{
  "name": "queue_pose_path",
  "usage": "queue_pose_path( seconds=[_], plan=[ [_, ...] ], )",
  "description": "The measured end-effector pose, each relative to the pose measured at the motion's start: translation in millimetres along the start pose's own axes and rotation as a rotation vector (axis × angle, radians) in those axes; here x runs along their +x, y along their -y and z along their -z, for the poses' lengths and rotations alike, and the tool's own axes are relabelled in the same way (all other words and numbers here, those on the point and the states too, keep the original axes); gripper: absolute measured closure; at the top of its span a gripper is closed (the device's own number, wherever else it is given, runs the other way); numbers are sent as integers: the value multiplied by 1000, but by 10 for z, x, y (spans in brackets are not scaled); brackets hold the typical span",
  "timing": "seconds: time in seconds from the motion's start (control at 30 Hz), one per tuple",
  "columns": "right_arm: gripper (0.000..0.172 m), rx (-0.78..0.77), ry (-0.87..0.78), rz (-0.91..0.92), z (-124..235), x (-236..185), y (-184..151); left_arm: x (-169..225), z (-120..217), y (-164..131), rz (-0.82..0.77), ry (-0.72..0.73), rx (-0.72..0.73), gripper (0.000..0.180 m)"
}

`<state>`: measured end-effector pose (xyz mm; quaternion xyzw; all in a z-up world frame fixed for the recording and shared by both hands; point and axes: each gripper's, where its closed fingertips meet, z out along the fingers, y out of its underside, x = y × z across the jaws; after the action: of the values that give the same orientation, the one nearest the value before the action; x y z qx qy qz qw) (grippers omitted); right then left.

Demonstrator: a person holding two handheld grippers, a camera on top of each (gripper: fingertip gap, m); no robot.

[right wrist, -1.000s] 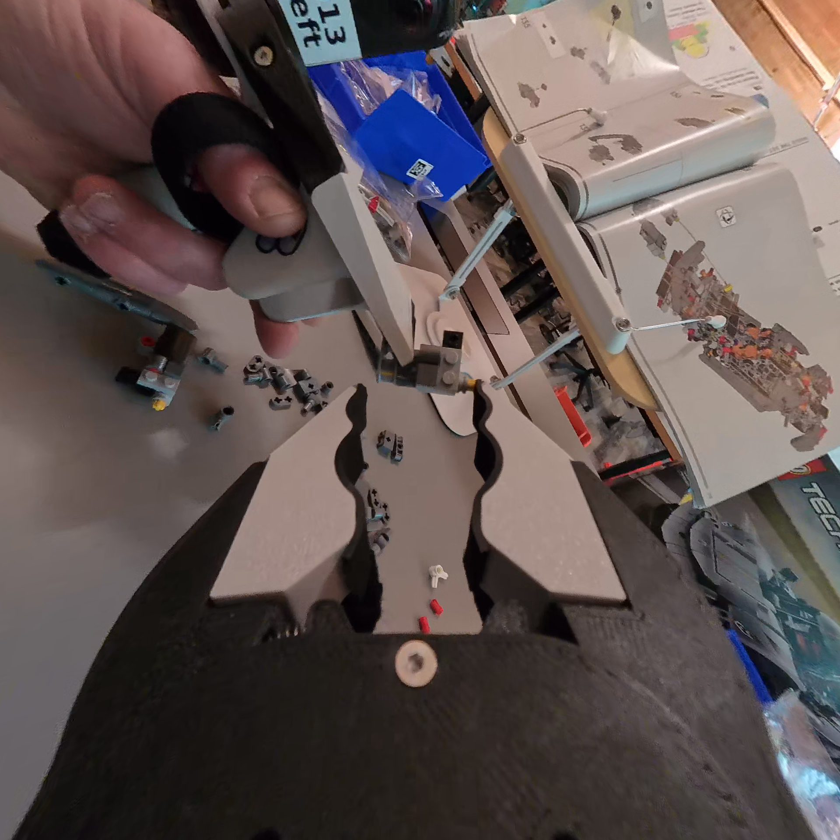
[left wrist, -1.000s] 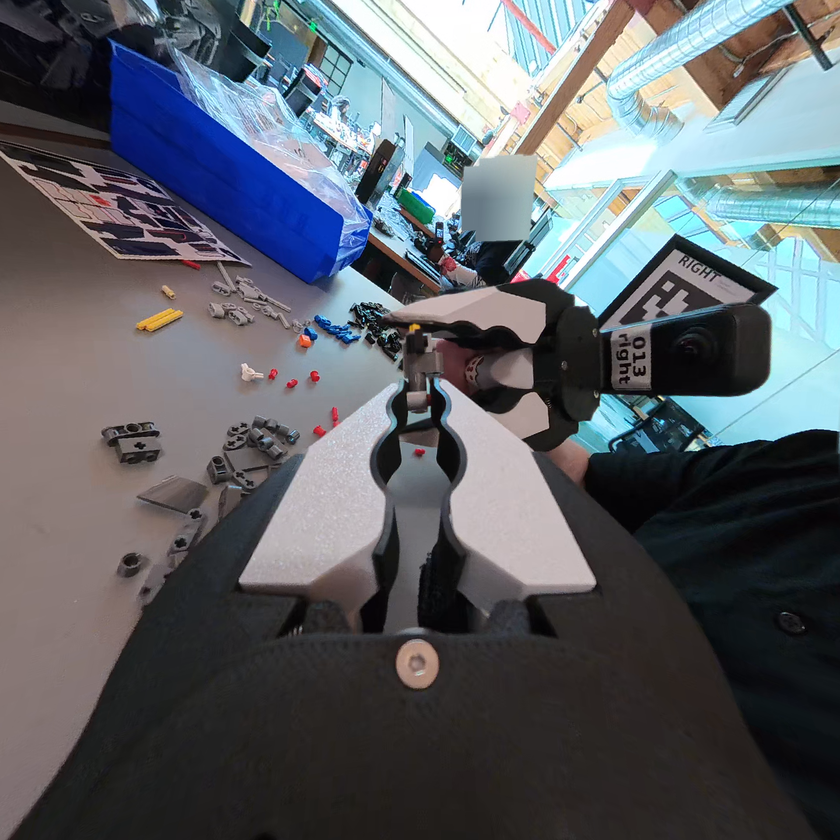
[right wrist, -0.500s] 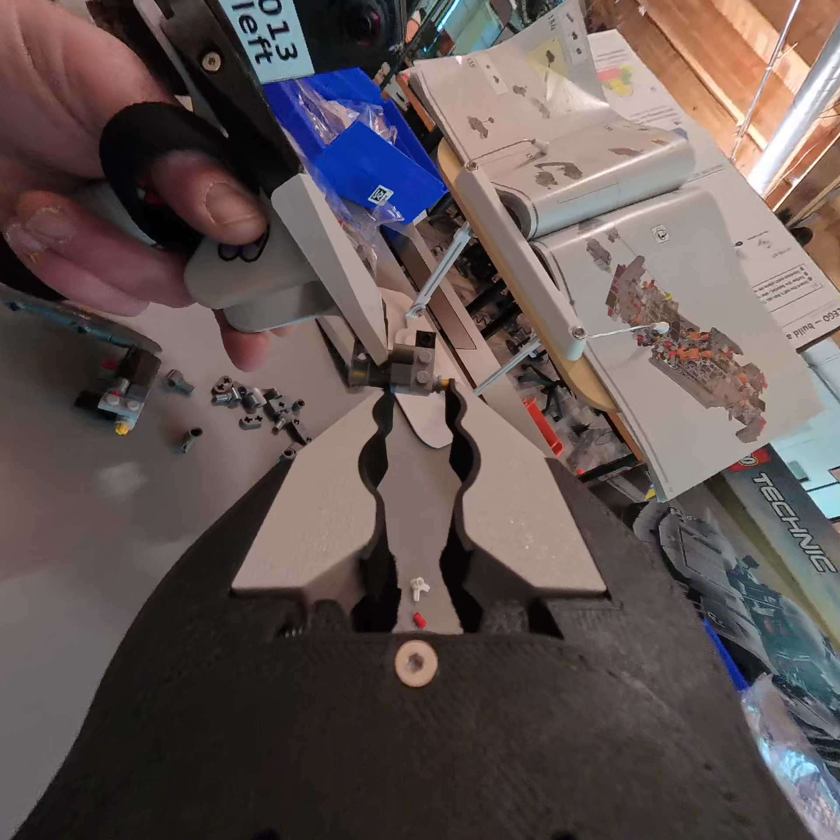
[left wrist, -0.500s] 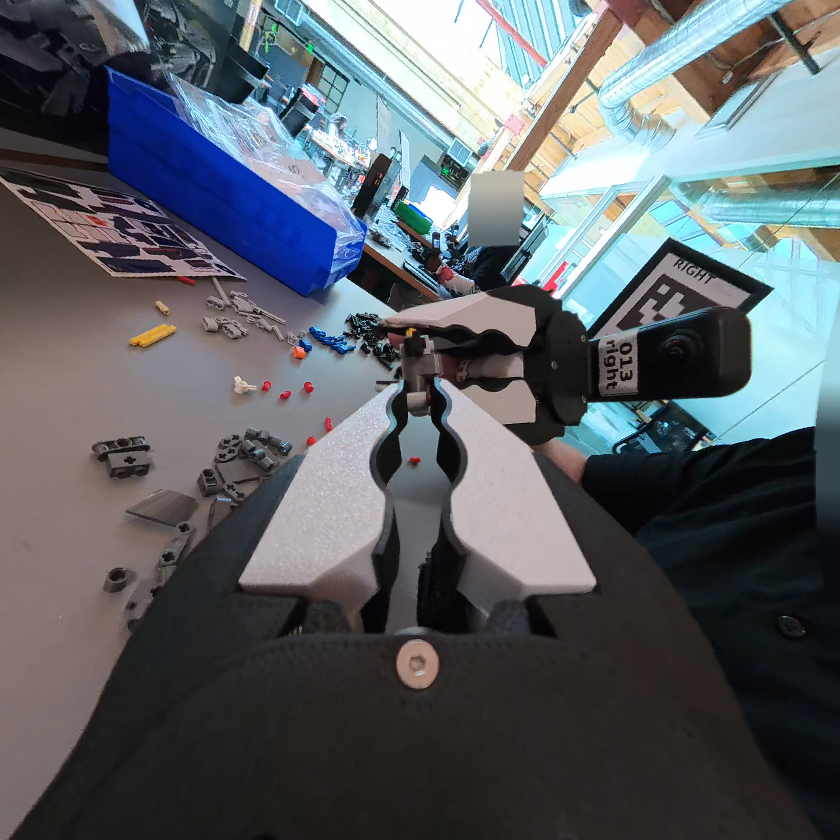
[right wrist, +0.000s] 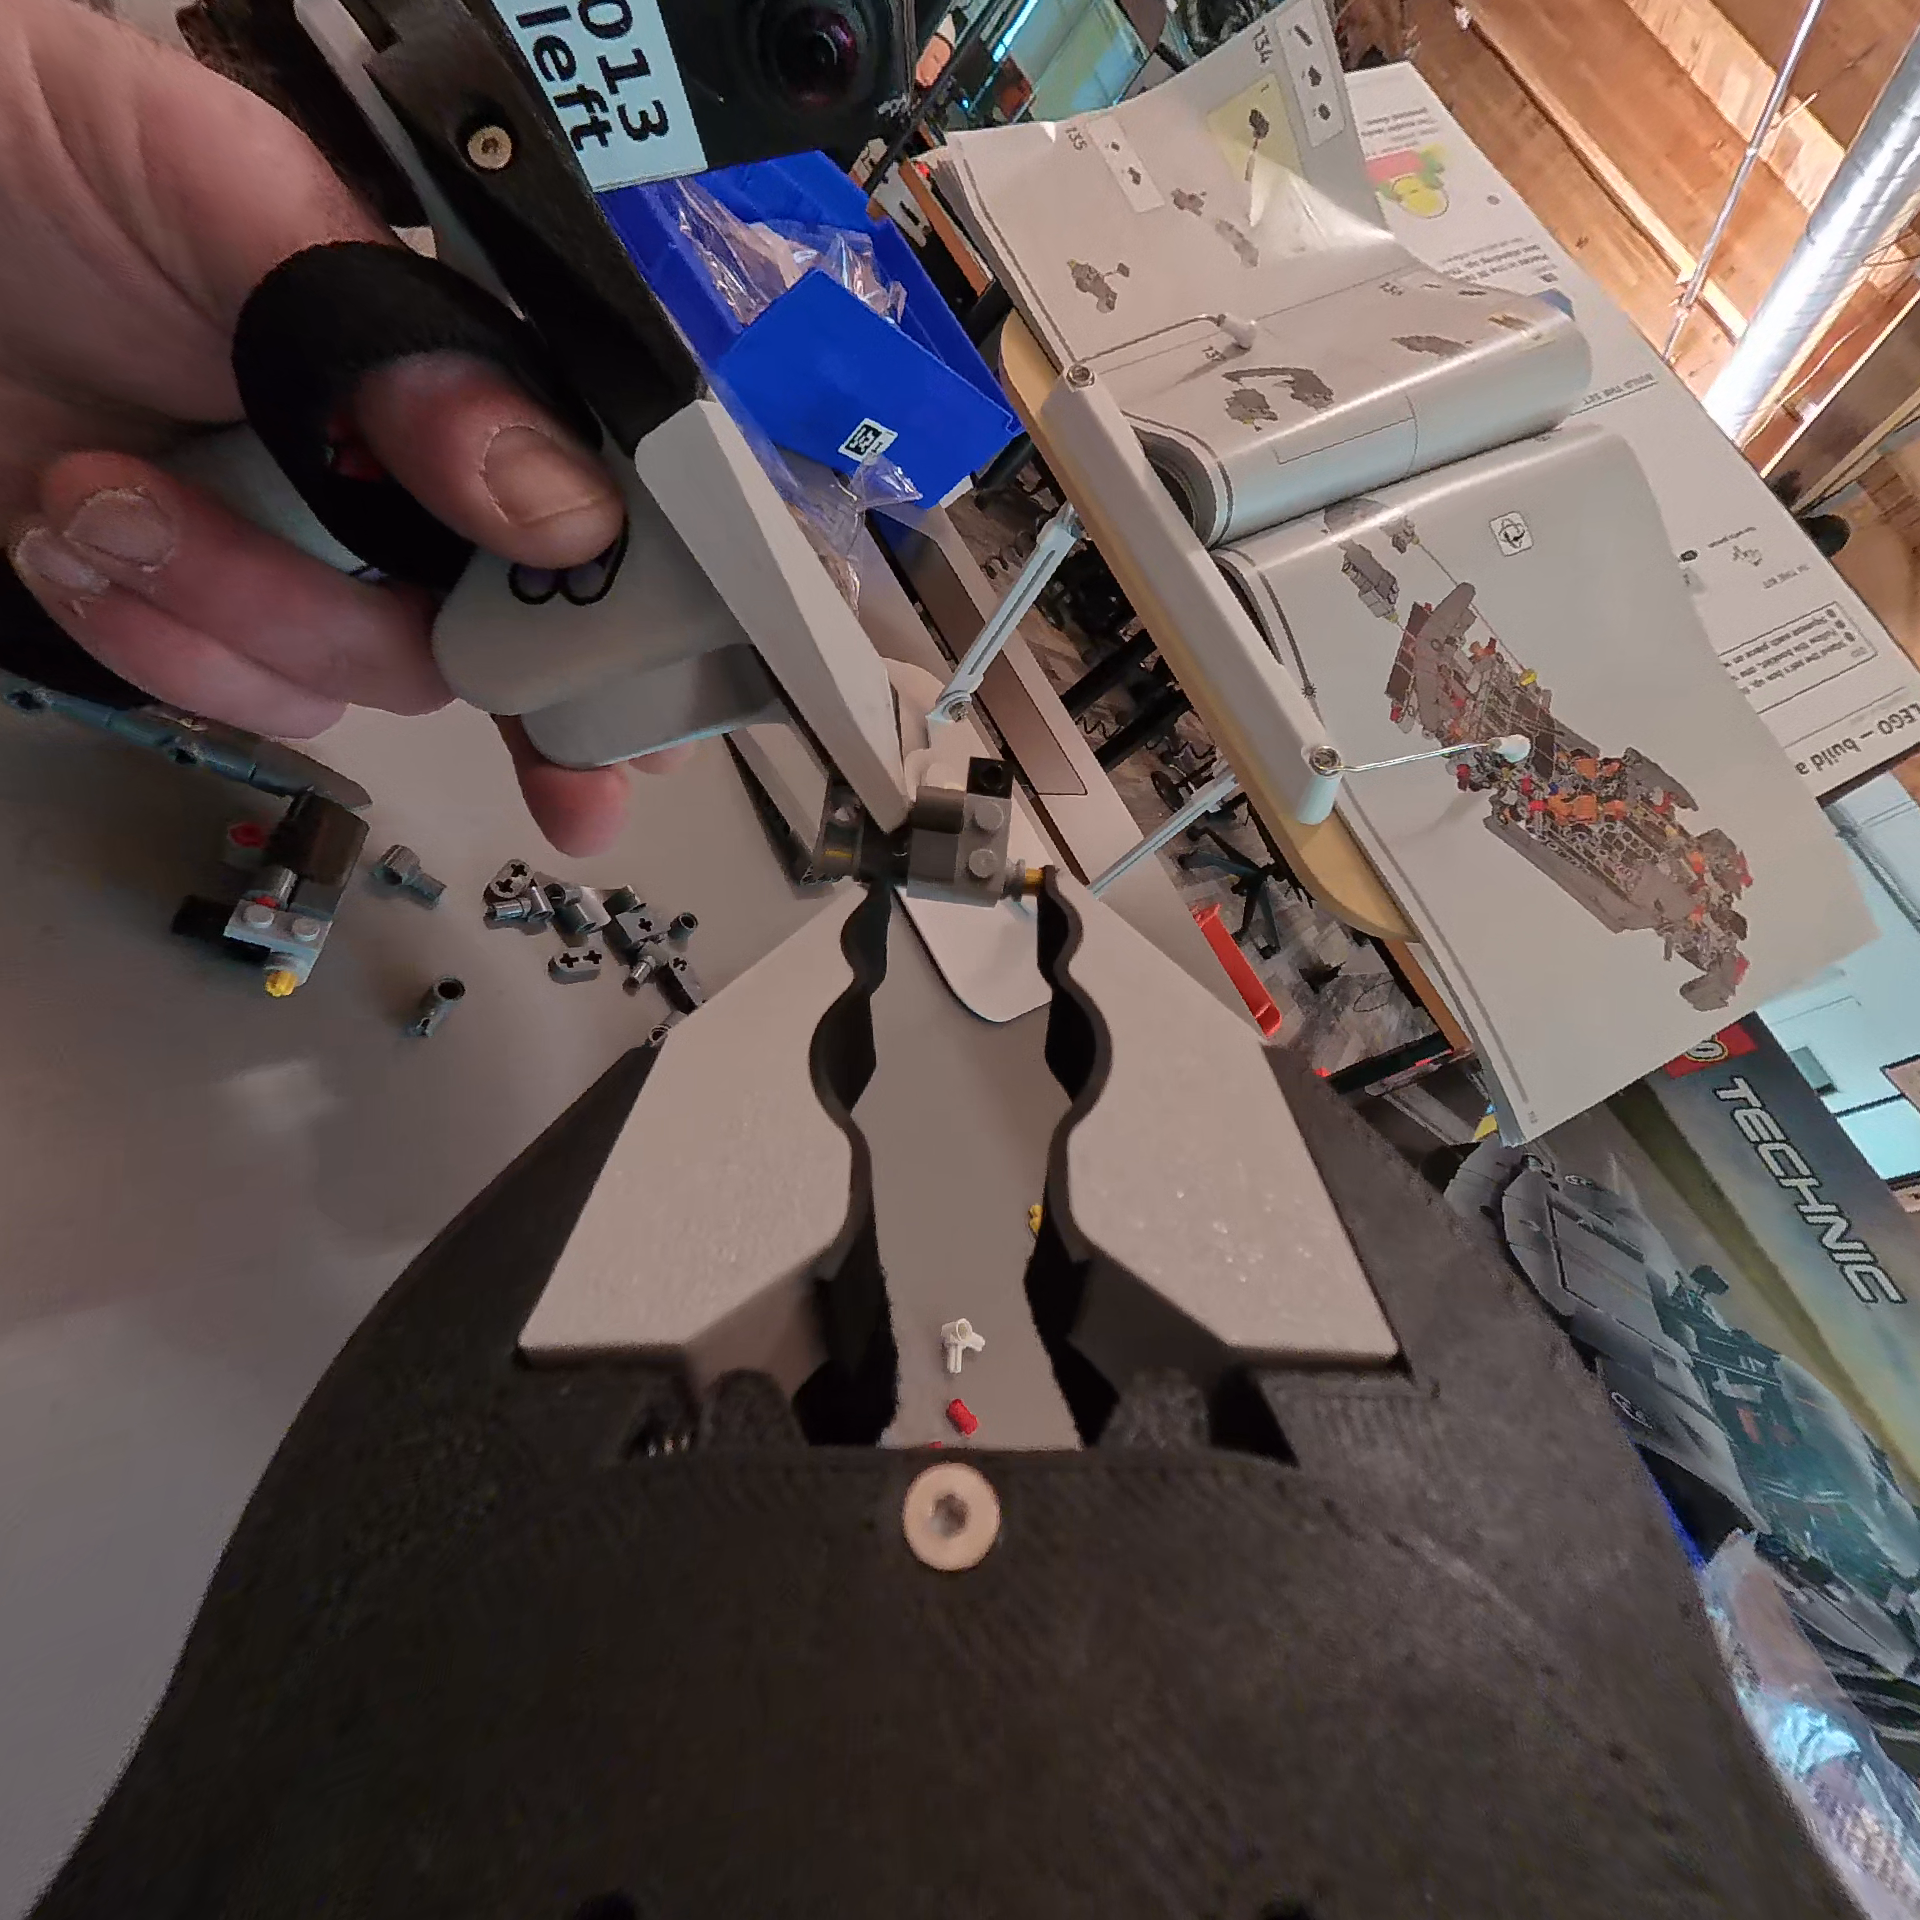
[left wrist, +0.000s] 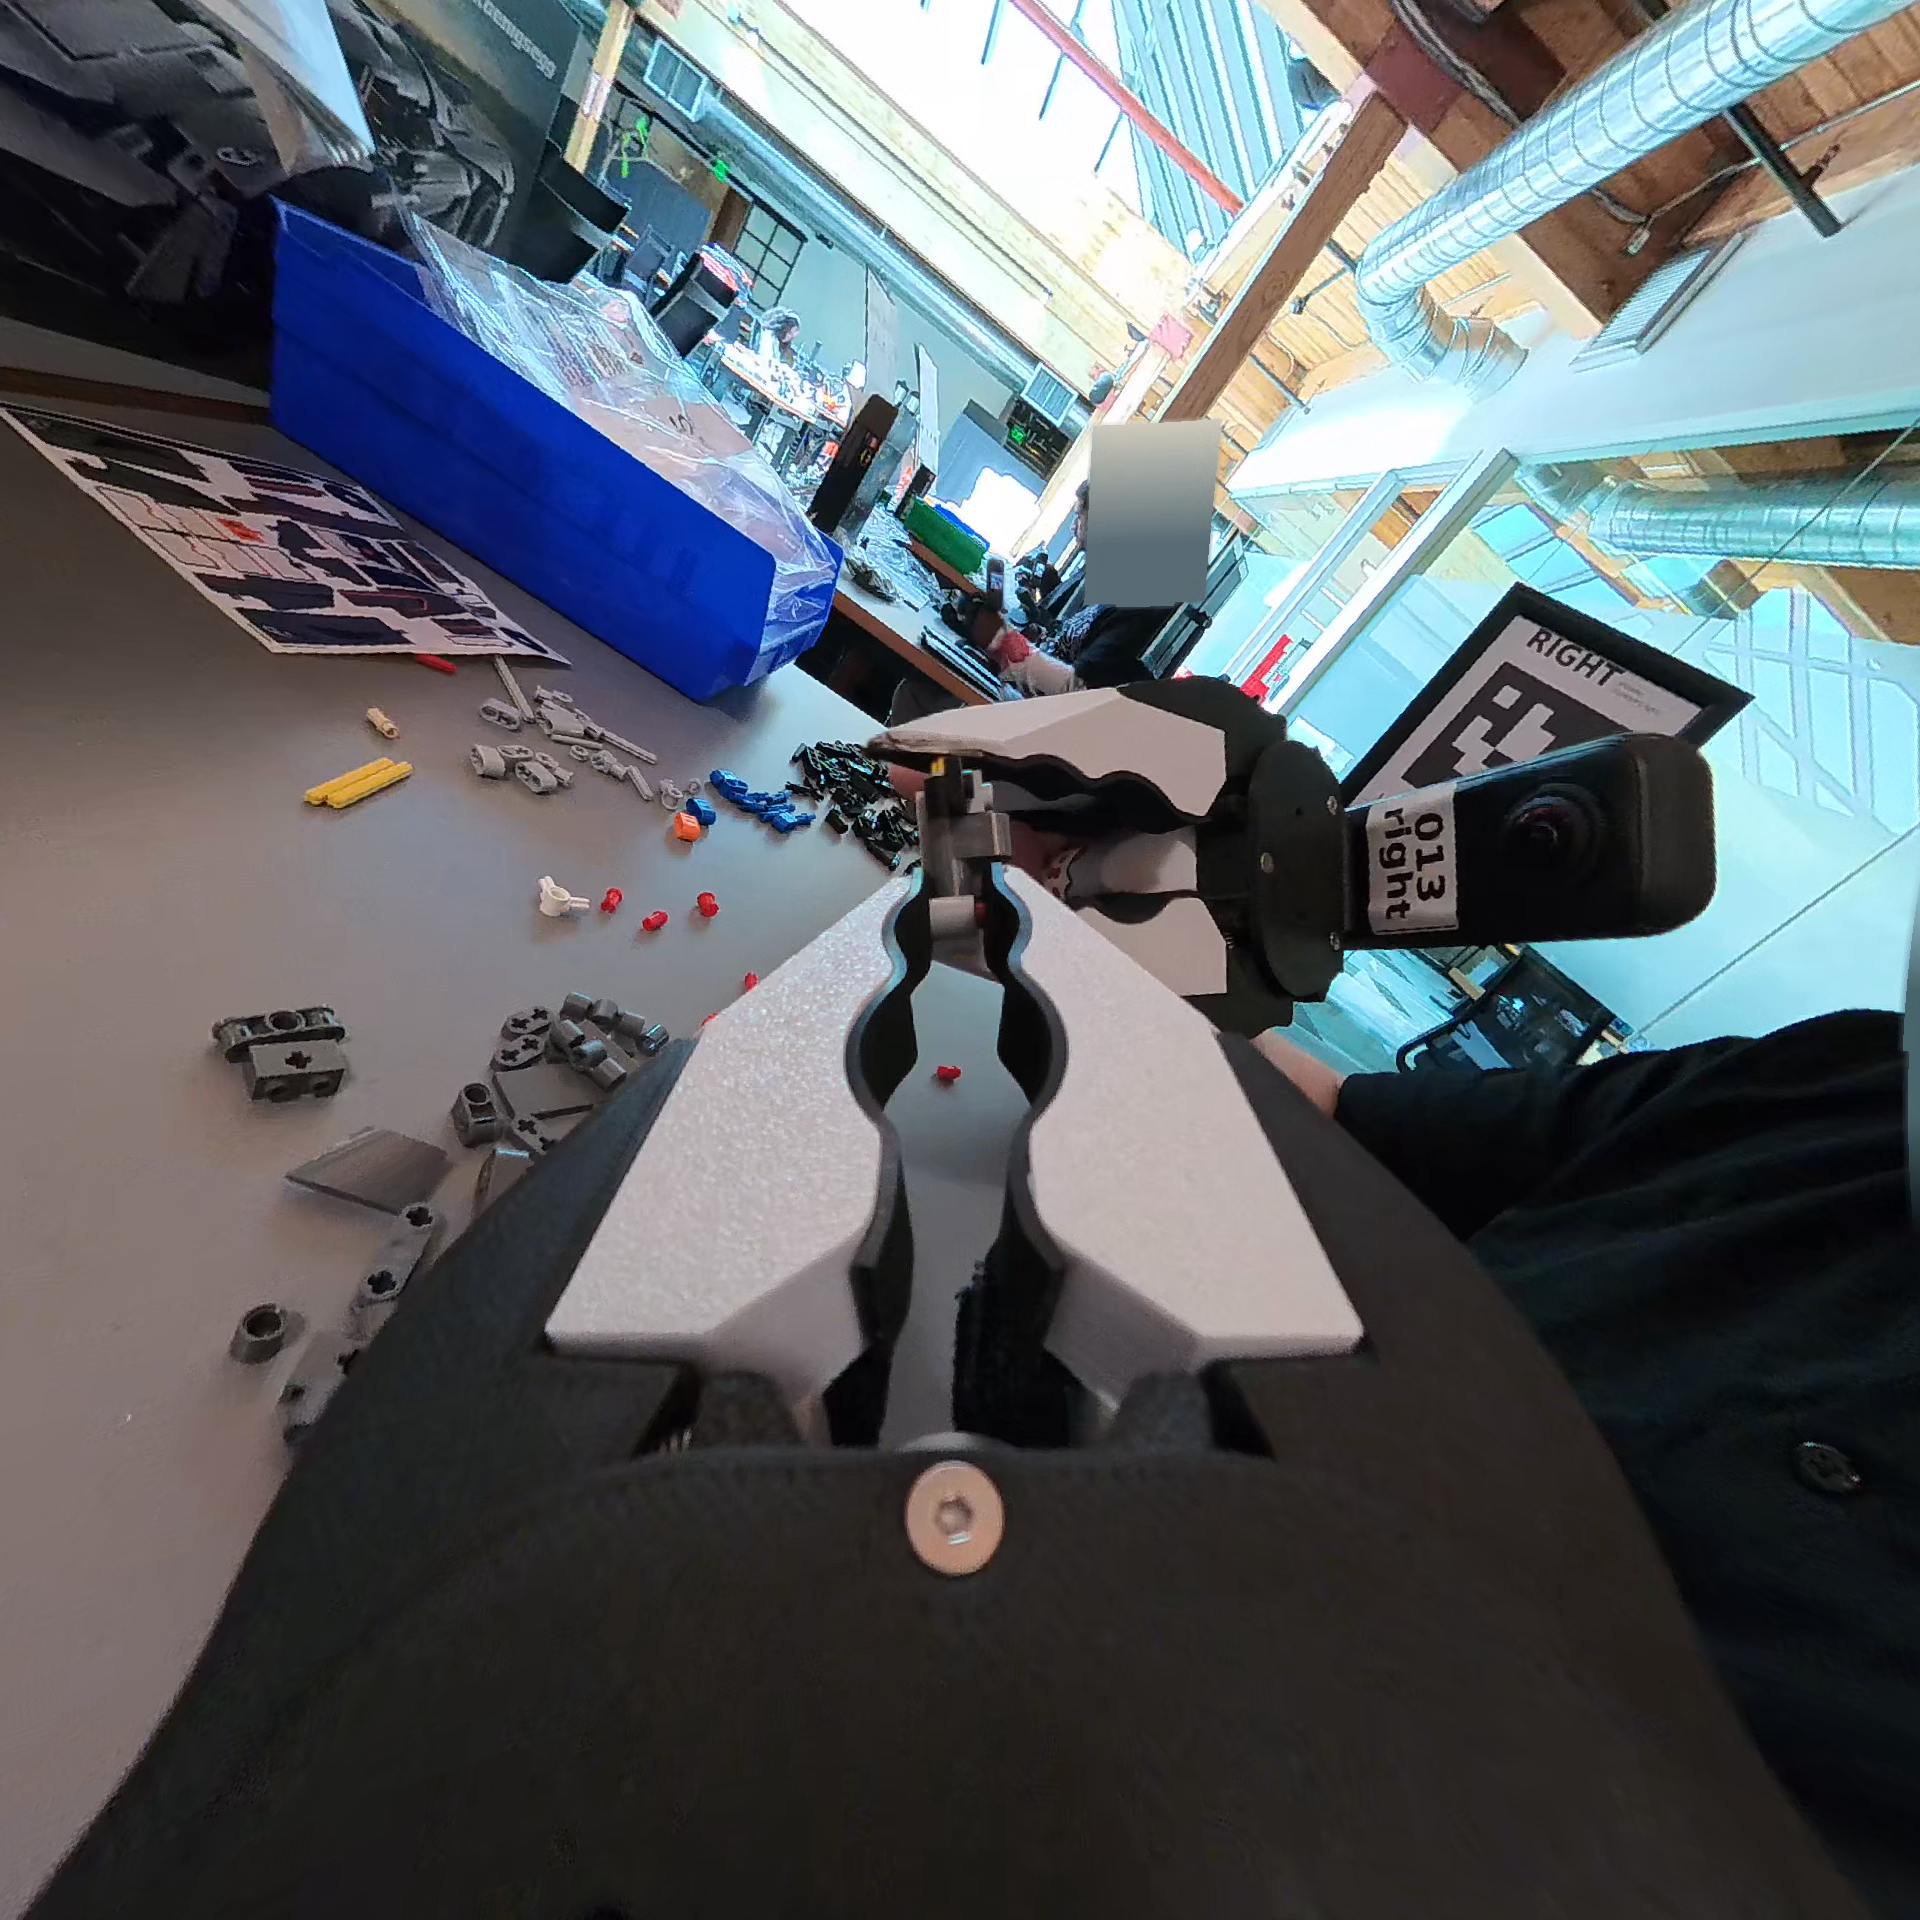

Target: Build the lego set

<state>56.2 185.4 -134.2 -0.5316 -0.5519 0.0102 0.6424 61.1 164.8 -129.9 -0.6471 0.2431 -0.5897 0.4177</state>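
Note:
My left gripper is shut on the lower end of a small grey brick assembly and holds it above the grey table. In the right wrist view the assembly is grey and black with a yellow pin at its right end. It hangs from the left gripper's tips. My right gripper is open, its jaws standing at either end of the assembly. Its right fingertip just touches the yellow pin. In the left wrist view the right gripper's upper finger lies over the assembly.
On the table are grey parts, red pins, yellow axles, black parts, a sticker sheet and a blue bin. An open instruction book stands to the right. A second small assembly lies at the left.
My right jaws closed in around the assembly from wide open, then widened a little. My left gripper kept its hold on the assembly and barely moved.

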Motion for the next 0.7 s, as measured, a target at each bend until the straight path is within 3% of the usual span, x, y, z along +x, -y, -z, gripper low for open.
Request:
queue_pose_path(
  seconds=[0.1, 0.27, 0.7],
  plan=[
    [119, -2, 70, 9, 5, -97, 14, 0, -8, 8, -10, 3, 0, 173],
    [132, -7, 59, 13, 16, -57, 7, 3, -19, -16, -7, -3, -14, 173],
    [134, 3, 51, 28, 20, -52, 17, 12, -31, -35, -10, 2, -21, 173]
  ],
)
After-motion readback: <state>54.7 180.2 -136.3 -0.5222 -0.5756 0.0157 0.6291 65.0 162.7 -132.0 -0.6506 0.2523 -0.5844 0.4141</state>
